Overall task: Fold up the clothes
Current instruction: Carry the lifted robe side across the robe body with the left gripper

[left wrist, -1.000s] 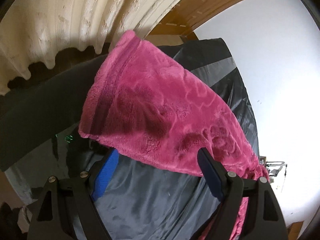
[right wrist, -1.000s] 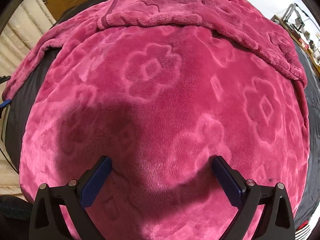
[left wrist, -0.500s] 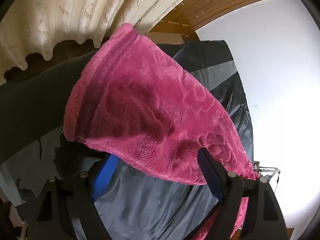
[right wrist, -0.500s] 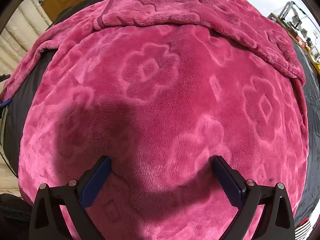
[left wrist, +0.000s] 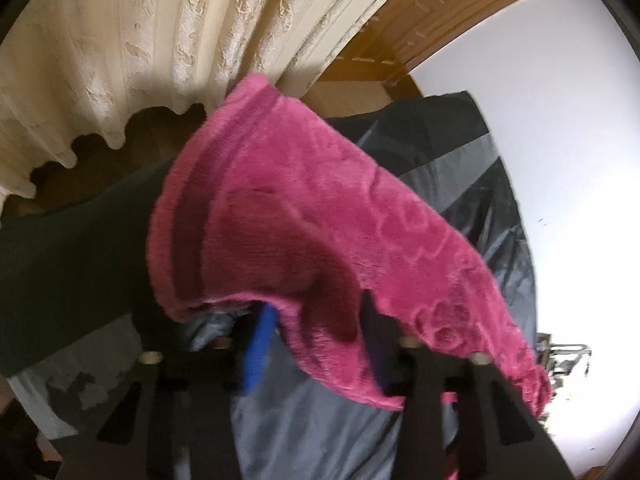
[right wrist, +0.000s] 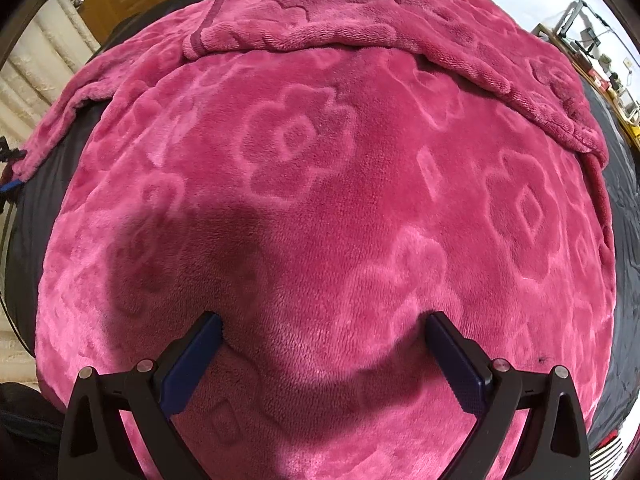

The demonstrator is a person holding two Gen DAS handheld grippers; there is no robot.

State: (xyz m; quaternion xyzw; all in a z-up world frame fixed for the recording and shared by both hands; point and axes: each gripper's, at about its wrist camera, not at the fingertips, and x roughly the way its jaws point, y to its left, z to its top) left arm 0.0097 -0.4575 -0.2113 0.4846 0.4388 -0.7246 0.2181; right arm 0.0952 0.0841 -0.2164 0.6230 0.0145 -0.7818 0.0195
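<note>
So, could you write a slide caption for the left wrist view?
Left tool closing on the edge of the pink fleece garment over the dark bedcover.

Left hand-held gripper (left wrist: pixel 316 332) jaws just closing, pink fleece garment (left wrist: pixel 304 232) edge now between them.

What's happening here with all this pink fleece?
A person is folding a pink fleece garment spread on a dark cover, with a grasping tool in each hand. The left tool has just been closing on a corner of the fleece, and the cloth sits between its jaws. The right tool hangs open over the middle of the fleece, gripping nothing. One flap at the far side is already turned over.
</note>
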